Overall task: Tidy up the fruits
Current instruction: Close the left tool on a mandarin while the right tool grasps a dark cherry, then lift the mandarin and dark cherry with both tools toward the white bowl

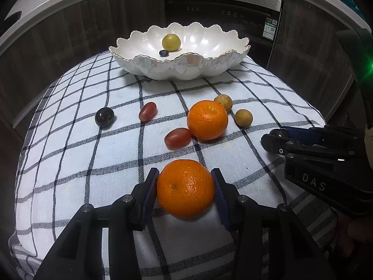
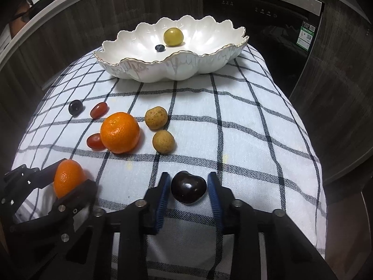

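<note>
Checked tablecloth (image 1: 93, 186) (white bowl (image 1: 179, 67) aboard); dark cabinets (image 1: 70, 30) behind.

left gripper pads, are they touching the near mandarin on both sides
Touching. The left wrist view shows both pads of the left gripper pressed flush against the near mandarin, with no cloth visible between pad and peel on either side.

At the right edge of the left wrist view, the frame cut off the right gripper (image 1: 276, 137), and its fingers hid nearly all of the dark fruit (image 1: 281, 131). We could not tell whether its pads touched that fruit. At the lower left of the right wrist view, the left gripper (image 2: 72, 173) covered part of the near orange (image 2: 66, 177). The green label (image 2: 307, 33) at upper right was too small to read.
</note>
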The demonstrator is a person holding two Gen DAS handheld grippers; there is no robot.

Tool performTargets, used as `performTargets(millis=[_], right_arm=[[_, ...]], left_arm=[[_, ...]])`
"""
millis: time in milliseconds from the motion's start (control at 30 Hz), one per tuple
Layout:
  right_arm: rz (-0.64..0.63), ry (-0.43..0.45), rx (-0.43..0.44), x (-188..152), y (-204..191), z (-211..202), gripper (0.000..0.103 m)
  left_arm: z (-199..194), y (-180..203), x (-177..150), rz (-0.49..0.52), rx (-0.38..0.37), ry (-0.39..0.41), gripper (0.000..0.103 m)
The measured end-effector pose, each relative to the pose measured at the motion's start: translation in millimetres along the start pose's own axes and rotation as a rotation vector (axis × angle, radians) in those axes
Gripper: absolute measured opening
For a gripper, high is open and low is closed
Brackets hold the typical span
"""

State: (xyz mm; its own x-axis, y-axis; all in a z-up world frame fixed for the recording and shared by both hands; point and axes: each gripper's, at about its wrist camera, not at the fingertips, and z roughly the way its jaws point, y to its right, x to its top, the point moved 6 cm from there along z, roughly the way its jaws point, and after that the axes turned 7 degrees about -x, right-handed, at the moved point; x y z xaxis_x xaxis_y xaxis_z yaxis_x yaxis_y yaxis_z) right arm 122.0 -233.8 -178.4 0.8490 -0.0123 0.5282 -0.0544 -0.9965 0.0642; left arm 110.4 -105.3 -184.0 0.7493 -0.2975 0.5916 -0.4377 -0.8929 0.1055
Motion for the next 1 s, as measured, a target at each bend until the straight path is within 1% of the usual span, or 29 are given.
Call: performTargets(millis=[167,600,1000], right_arm=[[0.004,0.003,0.003,1,1,-1,0.03],[-0.01,0.059,-0.002,9,-1,-15,0.03],[0.001,0.085,0.004,19,1,-28,0.03]], left_arm=[[0,0,0,0.001,0.003,0.001,0.044],[-9,0,5,0.01,0.019,0.029,0.044],[-18,0,20,0.006,0.028,0.034,0.044]])
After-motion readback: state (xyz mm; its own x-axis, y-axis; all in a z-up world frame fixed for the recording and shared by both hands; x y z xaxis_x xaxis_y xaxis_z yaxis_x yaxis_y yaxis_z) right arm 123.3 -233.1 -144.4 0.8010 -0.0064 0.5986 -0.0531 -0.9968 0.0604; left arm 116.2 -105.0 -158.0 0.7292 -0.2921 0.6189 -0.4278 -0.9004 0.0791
